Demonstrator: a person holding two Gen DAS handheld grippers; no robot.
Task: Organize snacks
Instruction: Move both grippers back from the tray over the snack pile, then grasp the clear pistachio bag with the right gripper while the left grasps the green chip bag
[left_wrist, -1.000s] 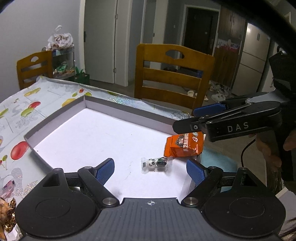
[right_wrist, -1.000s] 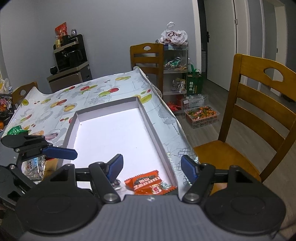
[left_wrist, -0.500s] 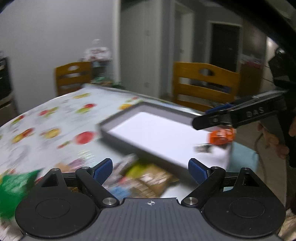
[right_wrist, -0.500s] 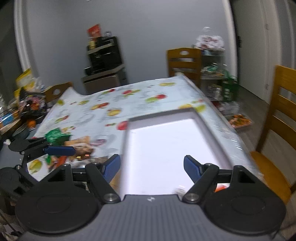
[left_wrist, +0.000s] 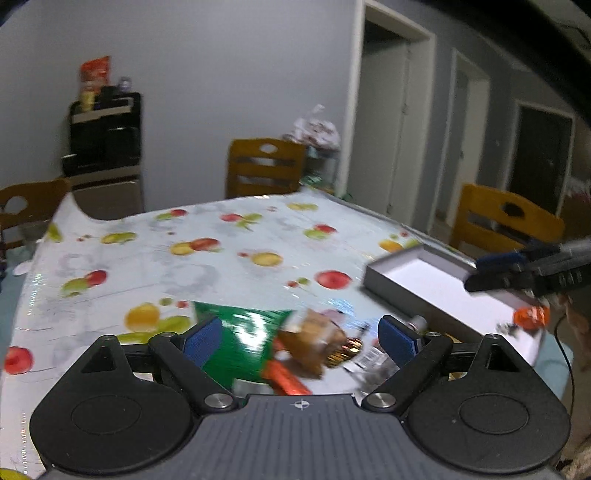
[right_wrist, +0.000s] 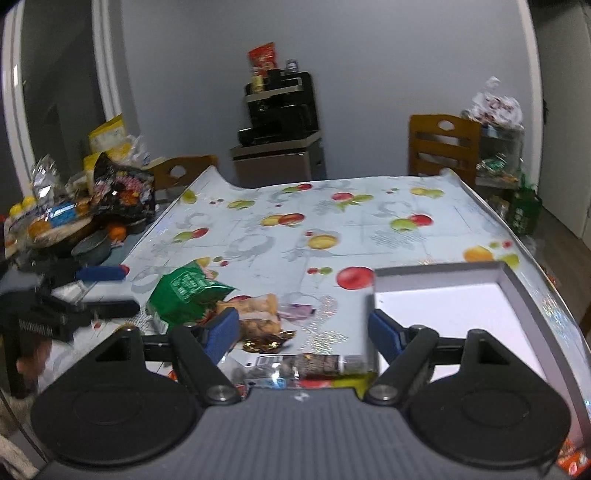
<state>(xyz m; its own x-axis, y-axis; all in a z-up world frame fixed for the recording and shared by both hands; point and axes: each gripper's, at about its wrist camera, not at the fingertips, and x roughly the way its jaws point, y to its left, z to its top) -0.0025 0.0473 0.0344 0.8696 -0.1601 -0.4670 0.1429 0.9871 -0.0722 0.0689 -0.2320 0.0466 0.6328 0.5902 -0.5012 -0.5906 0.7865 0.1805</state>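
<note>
In the left wrist view my left gripper (left_wrist: 301, 341) hangs over a blurred heap of snacks on the fruit-print tablecloth: a green bag (left_wrist: 243, 339), a brown packet (left_wrist: 314, 343) and a red-orange packet (left_wrist: 286, 376). Its jaws are opening with nothing gripped. The white box (left_wrist: 436, 280) lies to the right with an orange packet (left_wrist: 532, 317) inside, and my right gripper (left_wrist: 487, 271) is above it. In the right wrist view the right gripper (right_wrist: 303, 328) is also opening and empty, between the green bag (right_wrist: 188, 291) and the box (right_wrist: 461, 306). A dark wrapped bar (right_wrist: 317, 363) lies just below it.
A side surface at the left carries a pile of snack bags (right_wrist: 110, 192). Wooden chairs (right_wrist: 443, 147) stand around the table. A black machine on a cabinet (right_wrist: 280, 107) is against the back wall. The left gripper (right_wrist: 107, 291) shows at the left edge.
Both views have swung left, from over the white box to the snack heap on the tablecloth. Both pairs of jaws stand wider. The orange packet stays in the box.
</note>
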